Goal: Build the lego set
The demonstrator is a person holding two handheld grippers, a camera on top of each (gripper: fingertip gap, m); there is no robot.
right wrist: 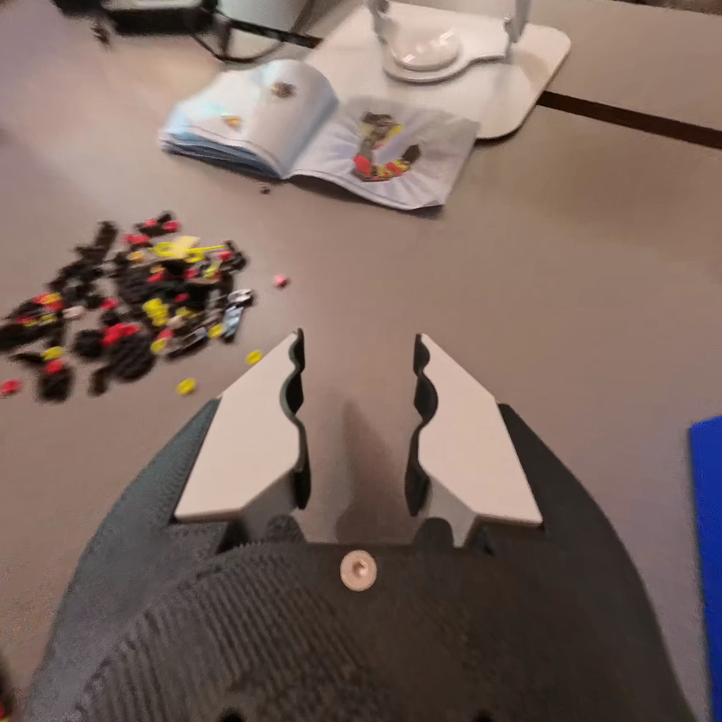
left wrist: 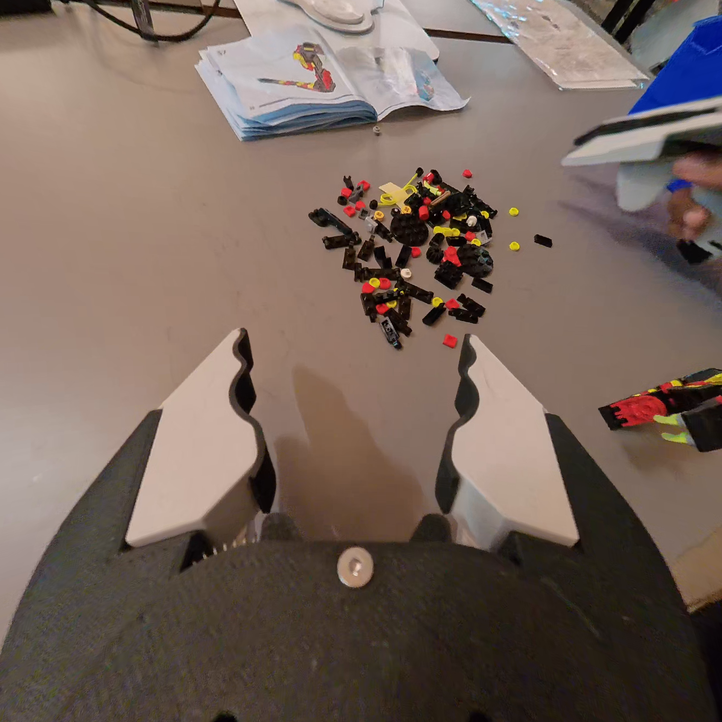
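Observation:
A pile of small black, red and yellow lego pieces lies on the grey table; it also shows blurred in the right wrist view. A partly built black, red and yellow model lies at the right edge of the left wrist view. My left gripper is open and empty, just short of the pile. My right gripper is open and empty over bare table, right of the pile. It also shows blurred in the left wrist view, held by a hand.
An open instruction booklet lies beyond the pile, also in the right wrist view. A white stand base is behind it. Black cables run at the far left. A blue box stands at the right.

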